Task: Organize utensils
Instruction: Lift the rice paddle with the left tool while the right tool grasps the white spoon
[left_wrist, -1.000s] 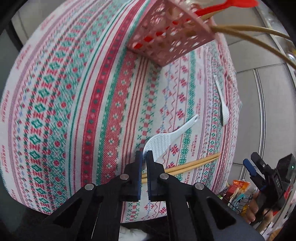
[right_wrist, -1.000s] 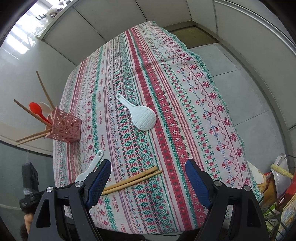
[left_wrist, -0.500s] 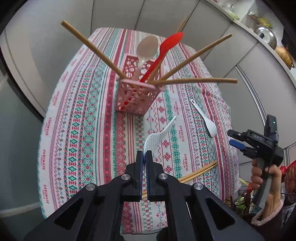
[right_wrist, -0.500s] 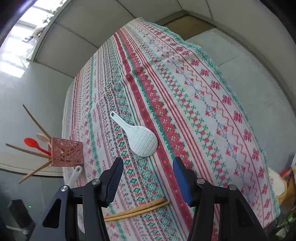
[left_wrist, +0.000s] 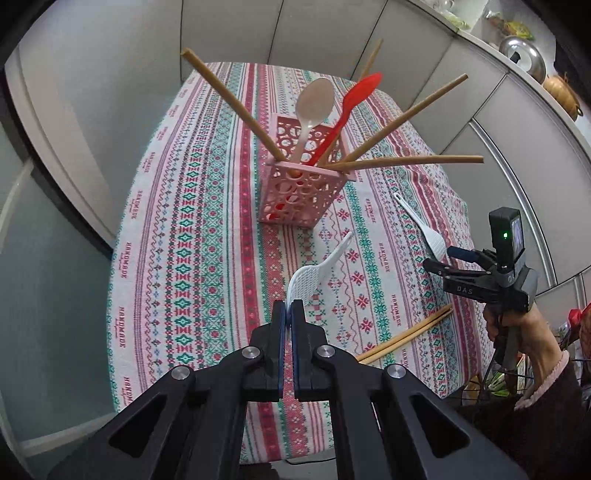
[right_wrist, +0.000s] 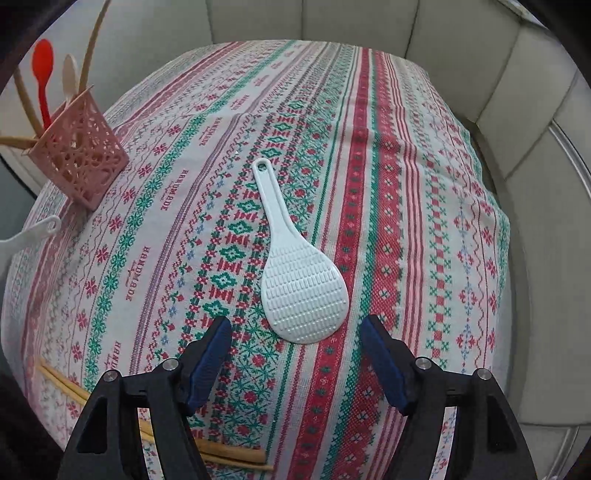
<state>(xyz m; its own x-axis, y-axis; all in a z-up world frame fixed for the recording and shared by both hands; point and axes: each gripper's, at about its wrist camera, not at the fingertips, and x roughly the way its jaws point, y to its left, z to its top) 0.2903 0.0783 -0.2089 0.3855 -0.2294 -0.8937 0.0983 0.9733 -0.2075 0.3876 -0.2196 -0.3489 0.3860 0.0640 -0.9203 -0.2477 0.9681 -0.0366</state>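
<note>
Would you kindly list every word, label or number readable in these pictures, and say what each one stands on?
"HANDMADE": woven many times along the stripes of the tablecloth, clearest in the right wrist view.
"DAS": white letters on the black body of the right gripper, seen from the left wrist view.
No other readable text; the packets at the left view's lower right edge are too blurred.

Soft, even indoor light, faint shadows, sharp focus, strong fisheye bending and dark vignetted corners in both views.
</note>
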